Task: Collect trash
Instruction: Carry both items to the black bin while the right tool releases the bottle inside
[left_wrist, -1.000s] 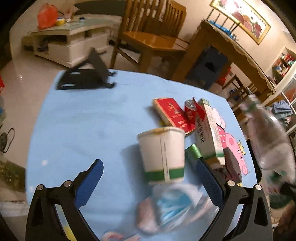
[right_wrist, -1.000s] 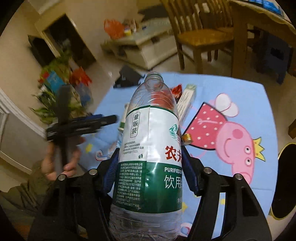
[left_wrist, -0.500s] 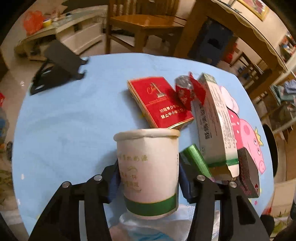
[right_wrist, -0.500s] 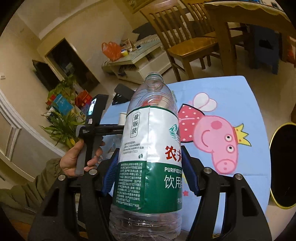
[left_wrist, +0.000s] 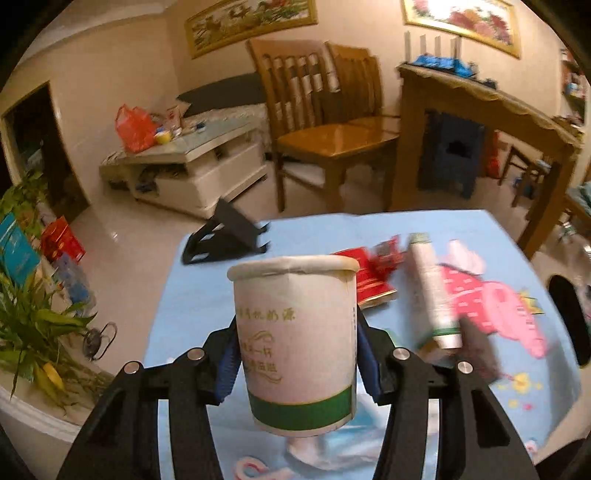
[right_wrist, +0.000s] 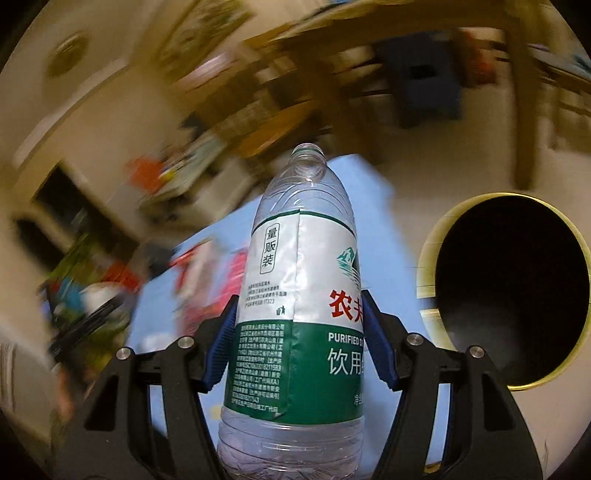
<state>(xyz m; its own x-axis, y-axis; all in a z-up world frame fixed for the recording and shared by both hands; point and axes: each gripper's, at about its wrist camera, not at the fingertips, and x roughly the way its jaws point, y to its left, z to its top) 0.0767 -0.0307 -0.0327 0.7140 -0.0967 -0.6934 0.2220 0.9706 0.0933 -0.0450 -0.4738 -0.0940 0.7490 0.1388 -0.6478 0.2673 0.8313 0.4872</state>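
Note:
My left gripper (left_wrist: 295, 347) is shut on a white paper cup (left_wrist: 295, 332) with a green band and holds it upright above the blue tablecloth (left_wrist: 207, 288). My right gripper (right_wrist: 299, 343) is shut on an empty clear water bottle (right_wrist: 299, 295) with a green and white label, uncapped, mouth pointing away. A round bin (right_wrist: 509, 291) with a yellow rim and dark inside stands on the floor just right of the bottle. It also shows at the right edge of the left wrist view (left_wrist: 569, 317).
On the cloth lie a red cigarette pack (left_wrist: 365, 277), a long white carton (left_wrist: 432, 288), a dark box (left_wrist: 476, 350) and crumpled wrappers (left_wrist: 332, 446). A black stand (left_wrist: 225, 236) sits at the far edge. Wooden chairs (left_wrist: 325, 122) and a wooden table (left_wrist: 480, 110) stand beyond.
My left gripper closed on the paper cup and lifted it off the cloth. My right gripper swung right with the bottle, bringing the bin close beside it.

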